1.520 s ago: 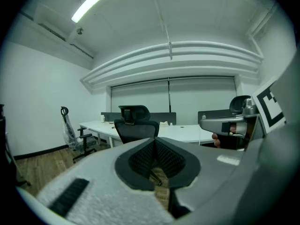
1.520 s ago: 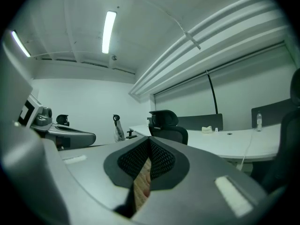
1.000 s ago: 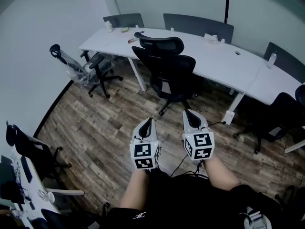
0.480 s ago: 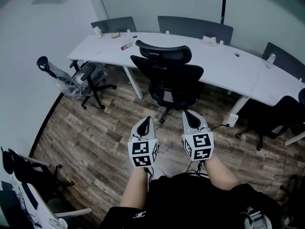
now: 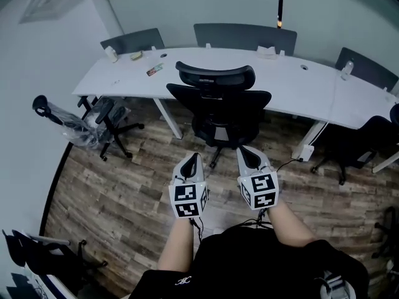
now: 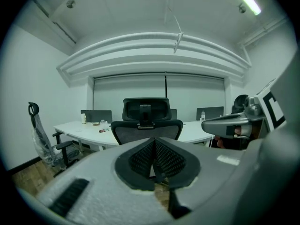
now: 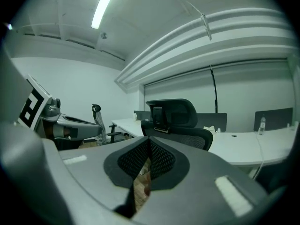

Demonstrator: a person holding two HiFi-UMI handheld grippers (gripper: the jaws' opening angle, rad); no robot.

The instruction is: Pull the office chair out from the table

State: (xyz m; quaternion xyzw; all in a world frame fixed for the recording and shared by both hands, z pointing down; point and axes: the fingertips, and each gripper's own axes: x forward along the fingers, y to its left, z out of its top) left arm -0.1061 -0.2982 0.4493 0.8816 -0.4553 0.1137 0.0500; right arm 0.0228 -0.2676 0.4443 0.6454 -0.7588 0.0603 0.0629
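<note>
Black office chair (image 5: 219,108) stands tucked against the near edge of the long white table (image 5: 299,86), its back towards the person. Left gripper (image 5: 190,165) and right gripper (image 5: 249,157) are both clenched, empty, side by side (short of the chair, touching nothing) above the wood floor (image 5: 124,192).

Wood-plank flooring (image 5: 124,192) is stretching across the room and meeting pale walls (image 5: 43,61). A plastic-wrapped chair (image 5: 68,124) is standing near the left wall, a black chair (image 5: 352,145) is sitting at the right, and ceiling strip lights (image 6: 244,0) are glowing overhead.
</note>
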